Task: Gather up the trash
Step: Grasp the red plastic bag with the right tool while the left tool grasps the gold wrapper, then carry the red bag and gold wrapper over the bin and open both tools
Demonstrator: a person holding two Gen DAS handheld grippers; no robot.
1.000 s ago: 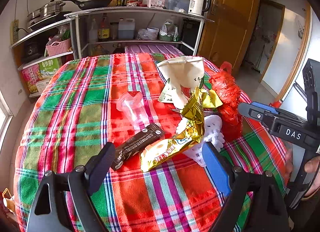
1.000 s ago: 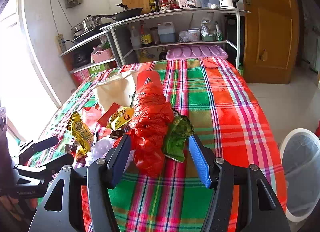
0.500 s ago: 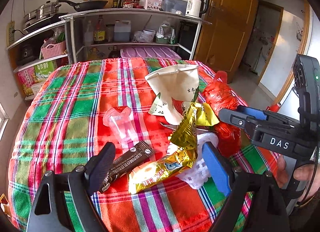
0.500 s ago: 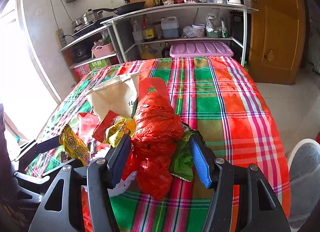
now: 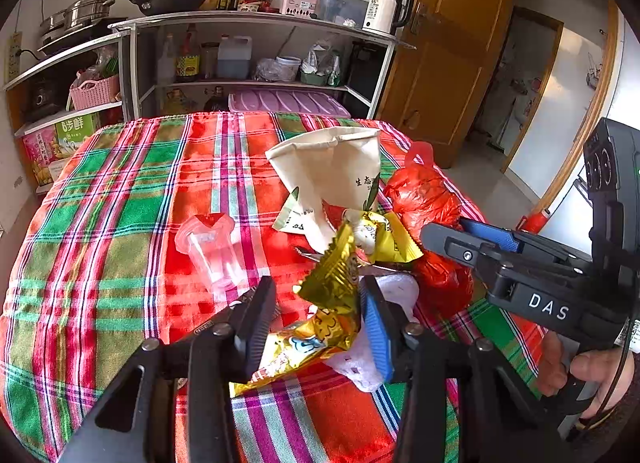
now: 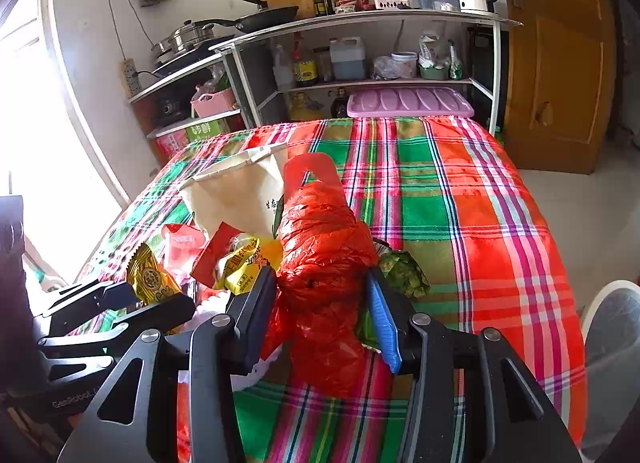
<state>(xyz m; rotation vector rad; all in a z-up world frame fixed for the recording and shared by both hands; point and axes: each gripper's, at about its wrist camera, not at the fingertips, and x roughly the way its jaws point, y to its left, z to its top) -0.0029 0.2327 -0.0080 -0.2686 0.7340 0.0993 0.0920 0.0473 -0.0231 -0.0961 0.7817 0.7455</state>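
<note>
Gold foil is what sits between the fingers of the left gripper (image 5: 316, 327): a crinkled snack wrapper (image 5: 320, 315) lying on the plaid tablecloth (image 5: 120, 231), its upper end standing up toward twelve o'clock. The jaws have narrowed onto the wrapper's sides and look clamped on it, with a white foam net (image 5: 360, 367) pressed against the blue pad at three o'clock. A clear plastic cup (image 5: 212, 251) lies on its side at about ten o'clock from that claw, and a cream paper bag (image 5: 332, 171) rests further off at twelve.

The right gripper (image 6: 320, 315) has its jaws closed in on a crumpled red plastic bag (image 6: 324, 247), both pads touching the plastic. A green wrapper (image 6: 404, 273) lies just beside the bag at two o'clock. At nine to ten o'clock sit a yellow packet (image 6: 240, 263) and the rest of the litter. A white bin (image 6: 612, 347) stands on the floor at three o'clock, off the table edge.
</note>
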